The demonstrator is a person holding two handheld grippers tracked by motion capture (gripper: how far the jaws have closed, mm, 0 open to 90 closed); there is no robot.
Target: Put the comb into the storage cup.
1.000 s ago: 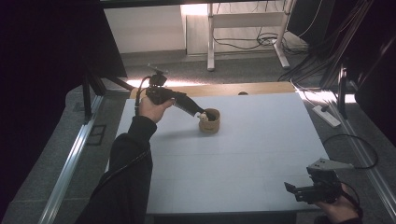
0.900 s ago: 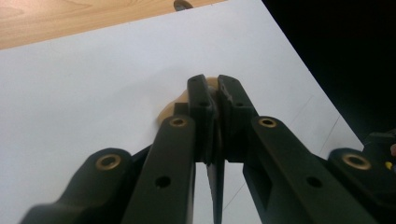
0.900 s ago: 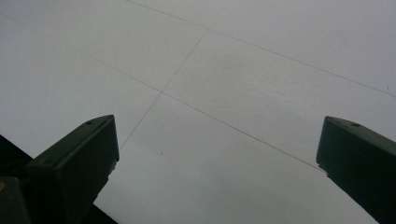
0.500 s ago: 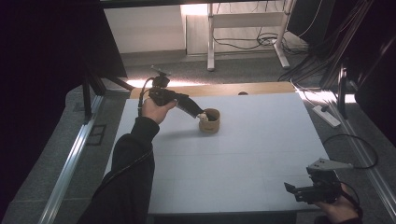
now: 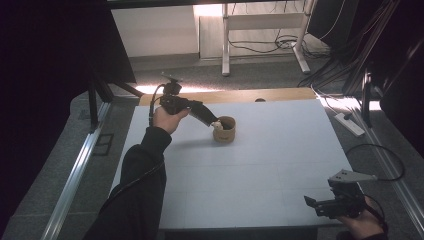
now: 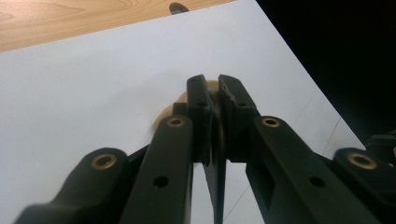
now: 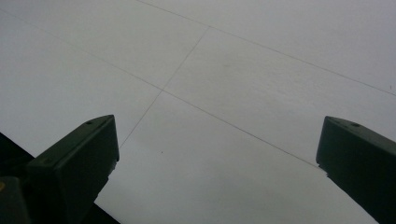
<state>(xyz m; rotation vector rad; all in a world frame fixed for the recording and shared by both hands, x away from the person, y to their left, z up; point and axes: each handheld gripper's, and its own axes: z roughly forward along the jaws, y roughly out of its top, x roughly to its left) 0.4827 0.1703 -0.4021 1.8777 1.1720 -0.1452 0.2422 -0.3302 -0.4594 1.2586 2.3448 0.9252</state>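
A person wears a dark, long sleeve [image 5: 142, 170] on the left arm, reaching to the wrist. The left gripper [image 5: 214, 121] is black, with a small bracket on top and a black cable [image 5: 152, 102] looping from its rear. Seen close, its jaws are matte black bars with brass-coloured rivets [image 6: 103, 161] and small round holes. The right gripper [image 5: 311, 204] is also black, topped by a grey three-cornered plate [image 5: 350, 176], with a thin black cable [image 5: 380, 155] curling away. Its jaws have blocky, dark, squared tips [image 7: 79, 154].
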